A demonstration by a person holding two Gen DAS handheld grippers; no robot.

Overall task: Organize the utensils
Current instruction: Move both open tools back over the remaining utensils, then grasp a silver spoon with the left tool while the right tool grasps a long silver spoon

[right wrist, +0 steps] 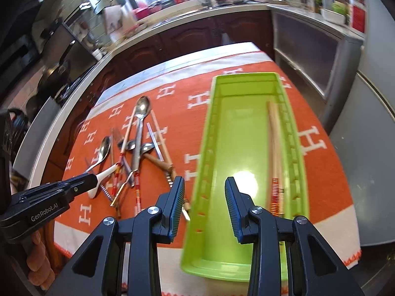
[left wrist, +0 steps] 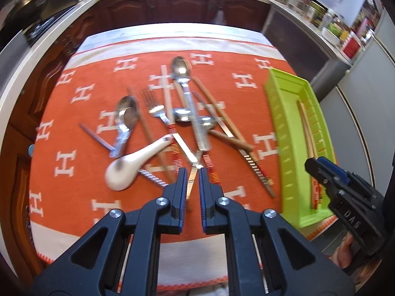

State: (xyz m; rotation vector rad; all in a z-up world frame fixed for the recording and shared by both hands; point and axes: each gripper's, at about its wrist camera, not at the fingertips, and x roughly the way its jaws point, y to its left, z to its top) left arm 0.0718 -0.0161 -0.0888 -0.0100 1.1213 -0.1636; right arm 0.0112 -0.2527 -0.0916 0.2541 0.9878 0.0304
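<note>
Kitchen table's orange cloth [left wrist: 74, 192] holds utensils; left tool [left wrist: 192, 172] together, right tool [right wrist: 205, 185] apart.

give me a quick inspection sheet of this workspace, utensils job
surface: orange cloth with white H pattern.
job's things: green tray holds chopsticks along one wall; mixed pile of spoons, fork and chopsticks lies beside it, with a white ceramic spoon.
clutter: nothing seen on the cloth.
grippers: left gripper shut, nothing clearly held; right gripper open over the tray, empty.
cables: nothing seen.
surroundings: kitchen counter, dark cabinets.
</note>
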